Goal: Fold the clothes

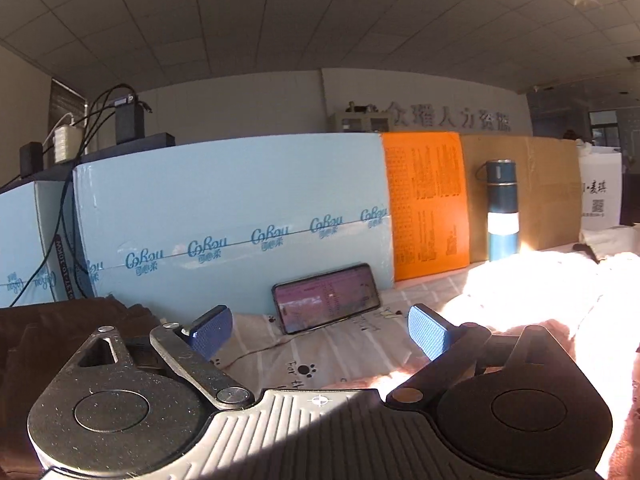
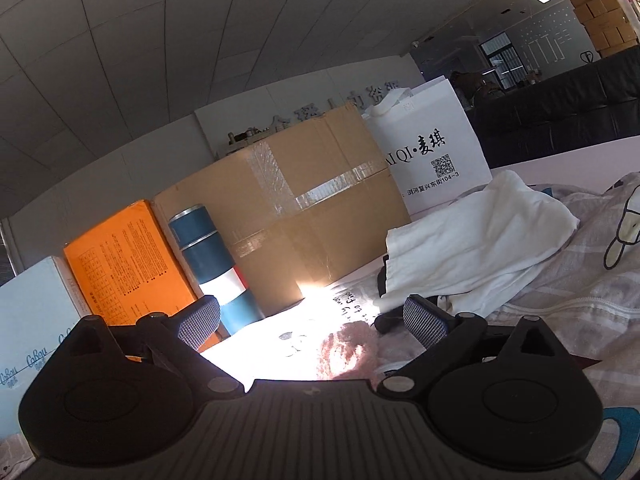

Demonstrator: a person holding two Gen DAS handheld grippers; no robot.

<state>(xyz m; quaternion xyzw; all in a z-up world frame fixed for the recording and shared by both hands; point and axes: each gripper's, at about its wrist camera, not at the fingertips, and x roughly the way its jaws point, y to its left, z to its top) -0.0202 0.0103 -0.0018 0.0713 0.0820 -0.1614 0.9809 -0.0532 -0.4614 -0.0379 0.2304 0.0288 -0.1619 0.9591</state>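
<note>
Brown cloth (image 1: pixel 60 332) lies heaped at the near left corner of the surface; a pink cloth (image 2: pixel 348 350) lies in hard sunlight just ahead of both grippers, and a white garment (image 2: pixel 476 256) sits crumpled toward the right edge, over a striped piece (image 2: pixel 568 292). Left gripper (image 1: pixel 320 330): fingers wide apart, nothing between them, aimed almost level at the phone (image 1: pixel 326 298) leaning on the blue box (image 1: pixel 232 216) along the far edge. Right gripper (image 2: pixel 312 322): fingers likewise spread and empty, facing the flask (image 2: pixel 216 264) and cardboard box (image 2: pixel 304 208). Judged step: between folds, with no garment in hand. The next move probably calls for tipping both grippers down toward one garment and closing on two of its edges or corners; glare over the pink cloth hides where its edges run.
</note>
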